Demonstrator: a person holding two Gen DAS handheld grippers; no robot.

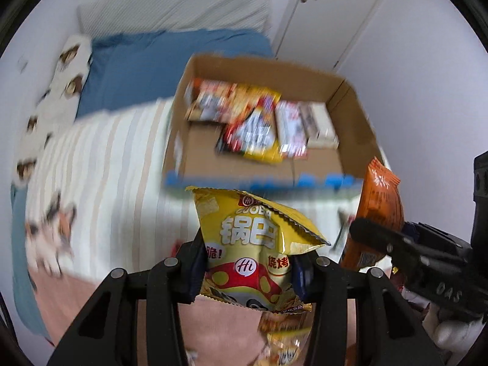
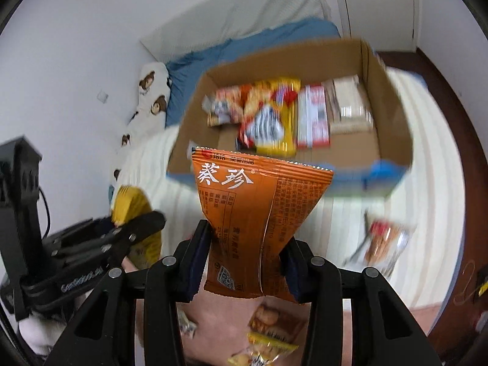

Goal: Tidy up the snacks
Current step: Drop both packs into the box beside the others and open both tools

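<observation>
Striped bedding backs left claw (image 1: 248, 270) clamping crinkled yellow snack bag (image 1: 253, 244); right claw (image 2: 245, 262) pinching orange packet (image 2: 253, 213).

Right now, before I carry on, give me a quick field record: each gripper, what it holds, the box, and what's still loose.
left gripper: shut on yellow guoba snack bag
right gripper: shut on orange snack packet
cardboard box: open, on the striped bed cover, ahead of both grippers
box contents: several snack packs along the far side, near part bare
loose snacks: one to the right on the cover, more below the grippers
</observation>
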